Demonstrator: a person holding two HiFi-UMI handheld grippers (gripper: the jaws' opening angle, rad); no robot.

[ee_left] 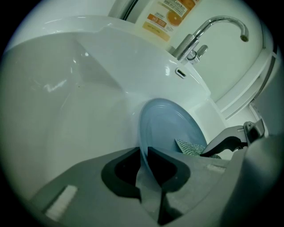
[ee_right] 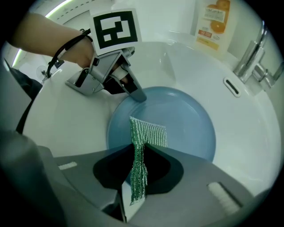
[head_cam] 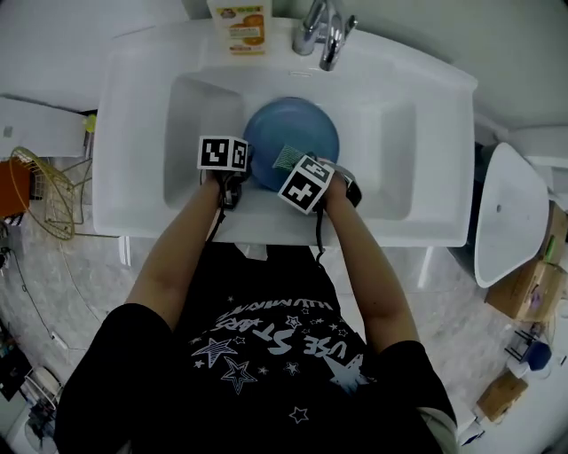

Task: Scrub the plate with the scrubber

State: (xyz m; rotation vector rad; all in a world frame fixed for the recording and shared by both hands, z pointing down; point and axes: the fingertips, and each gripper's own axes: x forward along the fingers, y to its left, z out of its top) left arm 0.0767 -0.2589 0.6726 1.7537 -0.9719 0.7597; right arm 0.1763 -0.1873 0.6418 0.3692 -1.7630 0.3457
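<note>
A round blue plate (head_cam: 293, 137) leans tilted in the white sink (head_cam: 142, 177). My left gripper (ee_left: 144, 170) is shut on the plate's near rim (ee_left: 143, 133) and holds it edge-on. A green mesh scrubber (ee_right: 141, 146) is clamped in my right gripper (ee_right: 135, 177), and its free end lies flat against the plate's face (ee_right: 186, 124). In the head view the scrubber (head_cam: 286, 157) shows at the plate's lower middle, between the left gripper (head_cam: 232, 177) and the right gripper (head_cam: 300, 170). The left gripper (ee_right: 137, 94) also appears in the right gripper view, biting the plate's far rim.
A chrome tap (head_cam: 324, 31) and an orange soap bottle (head_cam: 240, 22) stand at the back of the sink. A wire basket (head_cam: 44, 191) is at the left, a white bin (head_cam: 510, 213) and cardboard boxes (head_cam: 524, 288) at the right.
</note>
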